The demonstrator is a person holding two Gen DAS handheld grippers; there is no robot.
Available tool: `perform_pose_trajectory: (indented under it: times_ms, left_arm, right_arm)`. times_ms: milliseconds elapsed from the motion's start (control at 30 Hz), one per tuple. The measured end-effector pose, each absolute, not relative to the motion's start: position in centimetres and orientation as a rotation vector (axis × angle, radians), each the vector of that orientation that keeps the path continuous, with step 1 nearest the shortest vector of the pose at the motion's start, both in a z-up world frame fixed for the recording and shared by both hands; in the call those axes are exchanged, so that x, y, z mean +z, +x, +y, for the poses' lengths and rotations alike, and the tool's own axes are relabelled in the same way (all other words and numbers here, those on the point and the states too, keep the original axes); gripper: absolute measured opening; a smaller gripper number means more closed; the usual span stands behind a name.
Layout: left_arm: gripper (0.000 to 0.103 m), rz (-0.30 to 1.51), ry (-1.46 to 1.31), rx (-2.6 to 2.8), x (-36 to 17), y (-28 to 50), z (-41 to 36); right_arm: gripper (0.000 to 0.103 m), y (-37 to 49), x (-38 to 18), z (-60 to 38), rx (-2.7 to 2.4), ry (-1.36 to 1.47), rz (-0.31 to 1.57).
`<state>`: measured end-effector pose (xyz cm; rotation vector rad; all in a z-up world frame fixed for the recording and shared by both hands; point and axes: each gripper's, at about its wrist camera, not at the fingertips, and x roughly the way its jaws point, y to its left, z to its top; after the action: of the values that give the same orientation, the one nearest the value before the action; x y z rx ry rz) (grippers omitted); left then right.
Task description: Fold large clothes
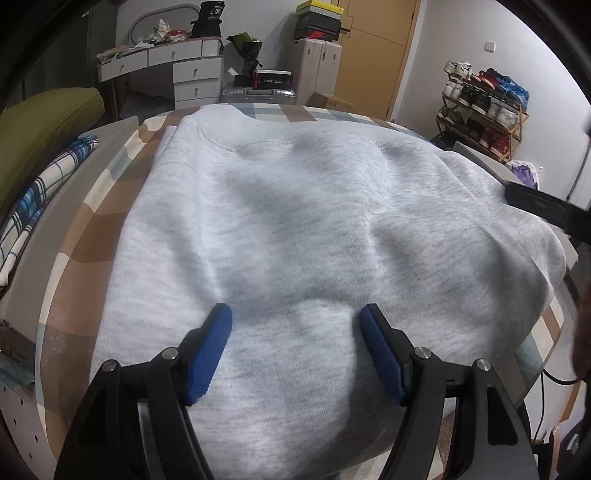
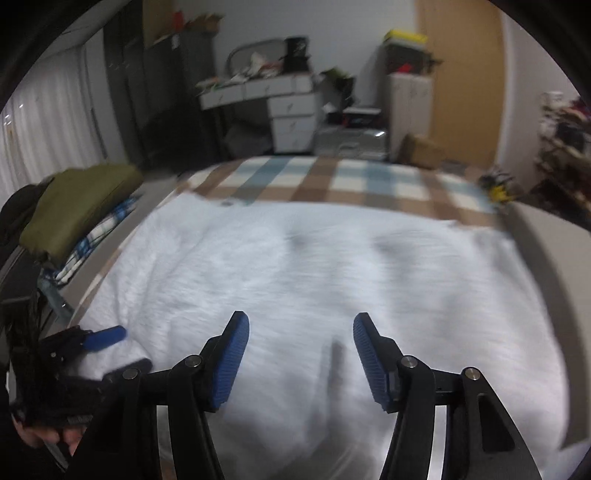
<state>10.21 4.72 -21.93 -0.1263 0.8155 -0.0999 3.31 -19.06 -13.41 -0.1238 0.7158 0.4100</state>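
- Left wrist view: the grey sweatshirt (image 1: 295, 229) lies spread over the checked cloth (image 1: 92, 236) covering the surface, ribbed hem at the far edge.
- The left gripper (image 1: 295, 321) hangs above the near fabric, jaws apart and empty.
- Right wrist view, blurred: the right gripper (image 2: 301, 328) stands parted over the sweatshirt, clamping nothing.

A checked cloth (image 1: 92, 236) covered the surface. At its left edge lay a green cushion (image 1: 44, 129) over a blue plaid fabric (image 1: 33, 206). Behind stood a white dresser (image 1: 184, 74) piled with clutter, a silver suitcase (image 1: 258, 96), stacked boxes (image 1: 319, 20), a shoe rack (image 1: 484, 107) and a wooden door (image 1: 373, 55).
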Motion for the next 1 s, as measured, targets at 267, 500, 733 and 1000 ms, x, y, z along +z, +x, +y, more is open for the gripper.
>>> perform_pose_trajectory:
  times_ms: [267,500,733,1000]
  left_arm:
    - [0.072,0.818,-0.107,-0.068,-21.9,10.2,4.1]
    - [0.072,0.856,-0.121,-0.057,-21.1,10.0,4.2]
    - [0.071,0.801,-0.09,-0.295,-14.6,8.6,-0.3]
    - [0.084,0.946,0.155,-0.277,-20.5,14.0,-8.3]
  right_arm:
    - [0.042,2.5,-19.1,-22.2,0.26,-0.34,0.799]
    - [0.044,2.9,-18.6,-21.9,0.256,-0.286,0.786]
    - [0.044,0.3,-16.7,-25.4,0.387,-0.12,0.737]
    - [0.052,-3.9,-12.7,-29.7,0.338,-0.037,0.578]
